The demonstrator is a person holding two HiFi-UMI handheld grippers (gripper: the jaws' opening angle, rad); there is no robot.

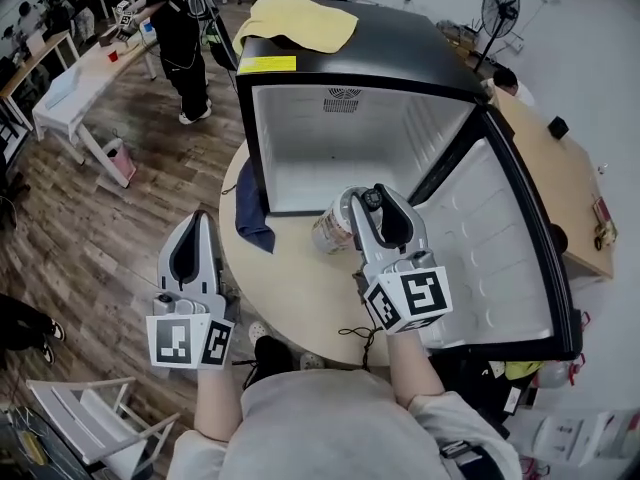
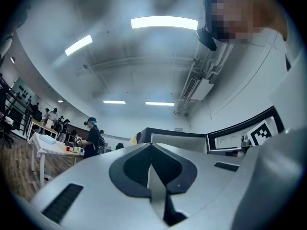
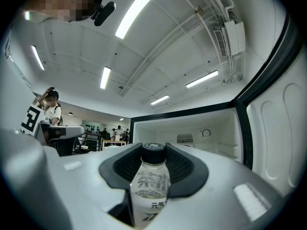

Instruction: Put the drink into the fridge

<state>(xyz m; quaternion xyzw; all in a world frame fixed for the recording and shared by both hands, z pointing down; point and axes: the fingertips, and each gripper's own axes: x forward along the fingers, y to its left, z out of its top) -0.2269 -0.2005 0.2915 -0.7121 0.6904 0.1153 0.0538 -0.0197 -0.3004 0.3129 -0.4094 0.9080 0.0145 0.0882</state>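
My right gripper is shut on a pale drink bottle with a black cap, held tilted just in front of the open black mini fridge. In the right gripper view, the bottle sits between the dark pads, with the white fridge interior straight ahead. The fridge door swings open to the right. My left gripper hangs at the table's left edge, shut with nothing in it, and its closed jaws face the room.
The fridge stands on a round wooden table. A dark blue cloth lies by the fridge's left front corner, and a yellow cloth lies on top. A person in black stands far left by white tables. A wooden desk is at the right.
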